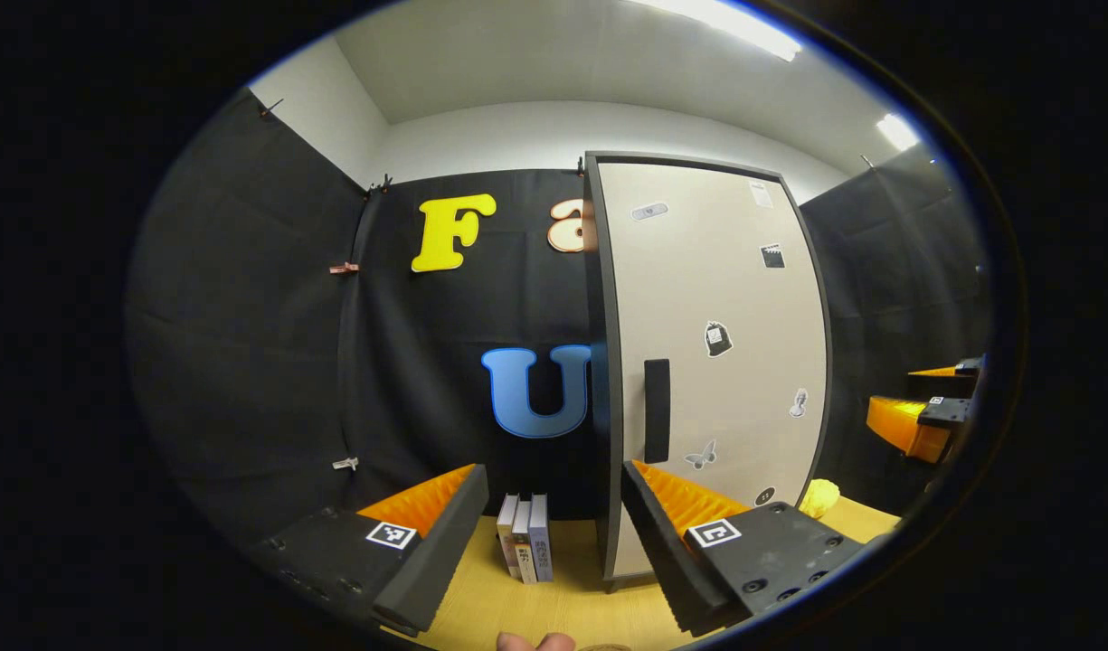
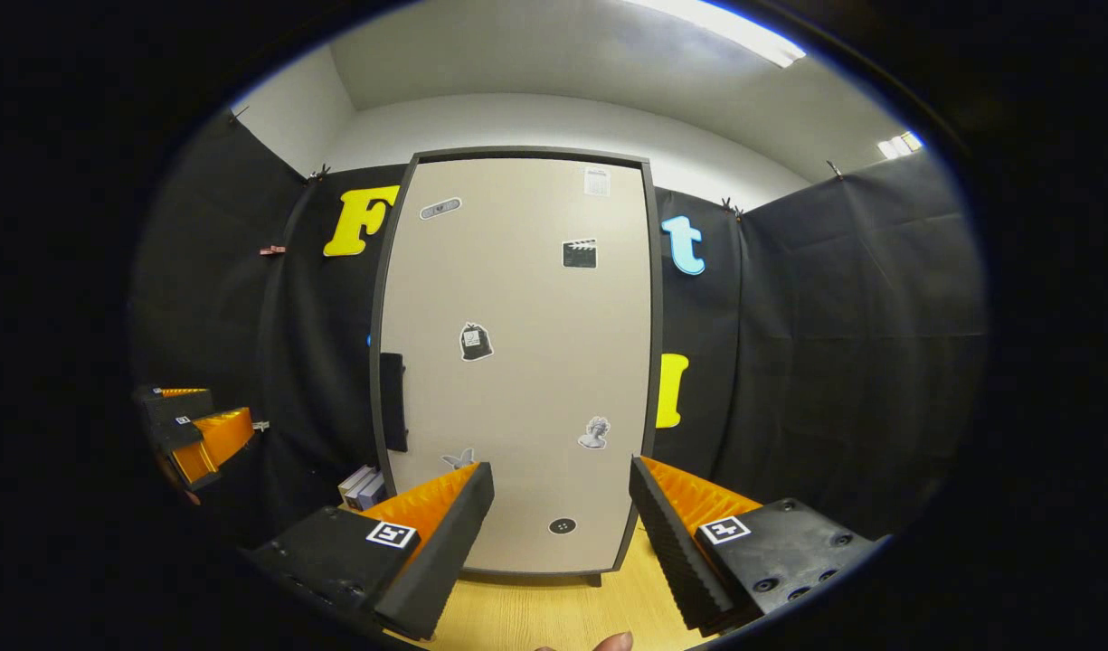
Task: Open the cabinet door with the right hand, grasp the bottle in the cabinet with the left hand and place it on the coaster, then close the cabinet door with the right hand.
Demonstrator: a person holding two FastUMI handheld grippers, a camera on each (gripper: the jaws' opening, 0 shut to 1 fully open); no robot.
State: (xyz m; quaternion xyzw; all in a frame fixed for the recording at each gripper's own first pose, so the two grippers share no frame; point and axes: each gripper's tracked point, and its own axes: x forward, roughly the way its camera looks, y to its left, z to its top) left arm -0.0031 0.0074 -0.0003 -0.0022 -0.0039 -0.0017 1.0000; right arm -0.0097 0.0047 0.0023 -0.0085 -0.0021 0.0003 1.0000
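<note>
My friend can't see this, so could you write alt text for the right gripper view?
A tall closed cabinet with a dark handle on its left edge stands on a wooden table, stickers dotted over its door. The right gripper faces it, fingers apart and empty; the left gripper shows farther left, near some books.

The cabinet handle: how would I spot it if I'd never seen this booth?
Find the tall pale cabinet standing on the wooden table. On its closed door, near the left edge at mid-height, sits the handle: a dark upright bar, unlike the small stickers scattered around it.
</note>
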